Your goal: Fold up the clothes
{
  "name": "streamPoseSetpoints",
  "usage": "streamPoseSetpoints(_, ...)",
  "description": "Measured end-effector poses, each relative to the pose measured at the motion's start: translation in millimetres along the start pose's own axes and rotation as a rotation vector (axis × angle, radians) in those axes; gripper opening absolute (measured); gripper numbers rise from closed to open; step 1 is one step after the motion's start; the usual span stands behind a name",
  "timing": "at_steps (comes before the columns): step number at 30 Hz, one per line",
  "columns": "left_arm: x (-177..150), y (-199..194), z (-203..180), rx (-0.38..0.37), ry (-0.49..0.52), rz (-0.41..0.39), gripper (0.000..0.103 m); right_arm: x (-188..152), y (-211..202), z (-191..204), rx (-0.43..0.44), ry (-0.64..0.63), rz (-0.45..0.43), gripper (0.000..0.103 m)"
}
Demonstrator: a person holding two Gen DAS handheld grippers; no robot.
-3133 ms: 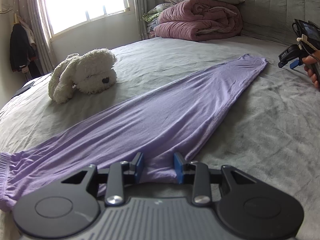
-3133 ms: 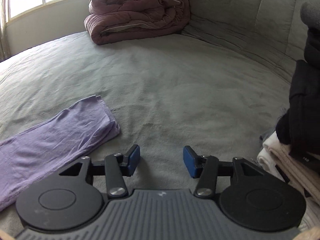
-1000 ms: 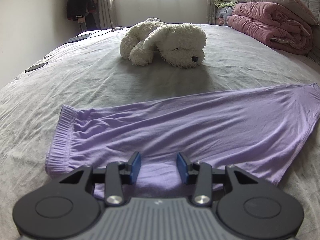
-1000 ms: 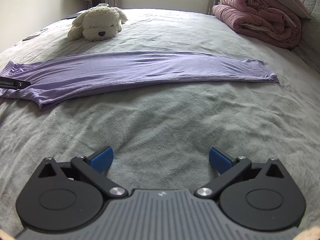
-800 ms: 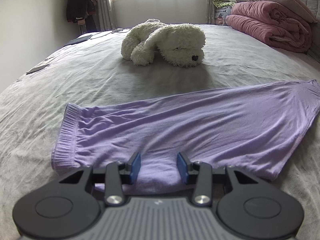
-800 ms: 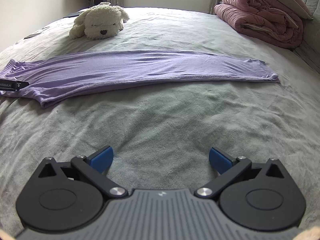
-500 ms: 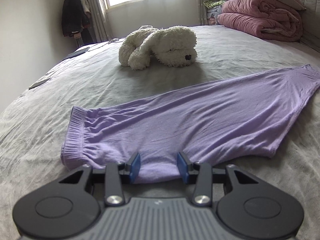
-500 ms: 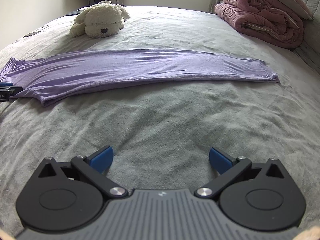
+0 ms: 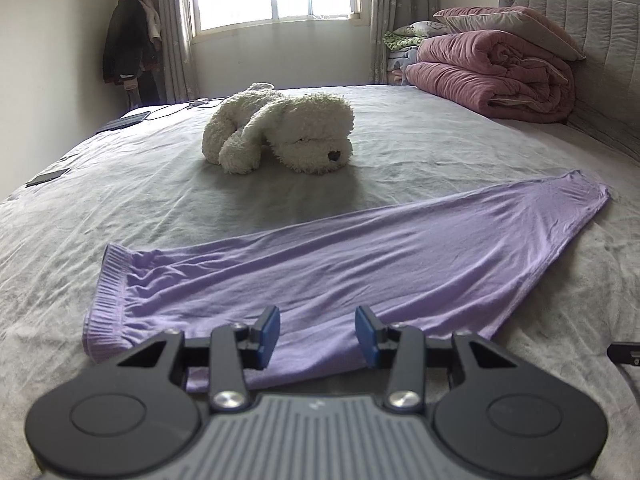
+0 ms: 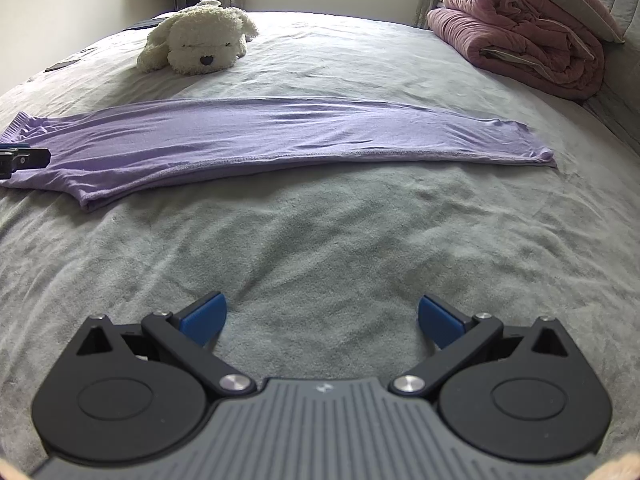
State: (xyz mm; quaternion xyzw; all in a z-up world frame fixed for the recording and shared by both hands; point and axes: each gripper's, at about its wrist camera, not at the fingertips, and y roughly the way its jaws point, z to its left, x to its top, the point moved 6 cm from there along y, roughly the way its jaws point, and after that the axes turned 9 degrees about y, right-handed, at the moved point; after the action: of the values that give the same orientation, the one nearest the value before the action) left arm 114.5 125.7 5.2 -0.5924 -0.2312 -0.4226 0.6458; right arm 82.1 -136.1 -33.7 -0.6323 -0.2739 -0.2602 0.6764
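The purple trousers [image 10: 256, 136] were laid flat in a long folded strip across the grey bed [image 10: 320, 240], the ribbed waistband [image 9: 108, 284] toward the bed's foot side and the leg ends [image 10: 532, 148] toward the headboard side, where a rolled pink quilt [image 10: 520, 28] was stacked. A white plush dog [image 9: 280, 132] was lain beyond the strip, apart from it, toward the window edge of the bed.

The left claw [image 9: 316, 334] was held low and tilted downward over the near hem of the trousers, close to the waistband end. Its blue pads [image 9: 268, 334] were set partly apart, with cloth seen between them; no pinch on the fabric could be made out, so the claw was read as released. In the right wrist view its tip [image 10: 20, 158] was seen at the waistband end of the strip.

The right claw [image 10: 320, 316] was held tilted downward above bare bedspread, well short of the trousers, nearer the near edge of the bed. Its pads [image 10: 204, 316] were spread wide and nothing was held between them.
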Motion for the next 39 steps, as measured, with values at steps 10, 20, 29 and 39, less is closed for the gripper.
streamPoseSetpoints(10,-11.0,16.4,-27.2,-0.05,0.067,0.055,0.044,-0.4,-0.3,1.1,-0.002,-0.01,-0.001,0.103)
streamPoseSetpoints(20,-14.1,3.1,-33.2,-0.113,0.125,0.053,0.045,-0.6,-0.5,4.5,-0.013,-0.017,-0.003,0.103)
streamPoseSetpoints(29,2.3,-5.4,-35.9,-0.127,0.102,-0.022,0.045,-0.2,-2.8,9.6,-0.02,-0.061,-0.027,0.103)
streamPoseSetpoints(39,-9.6,7.6,-53.2,-0.151,0.203,0.028,0.047,-15.2,-29.7,77.6,0.237,-0.315,-0.136,0.102)
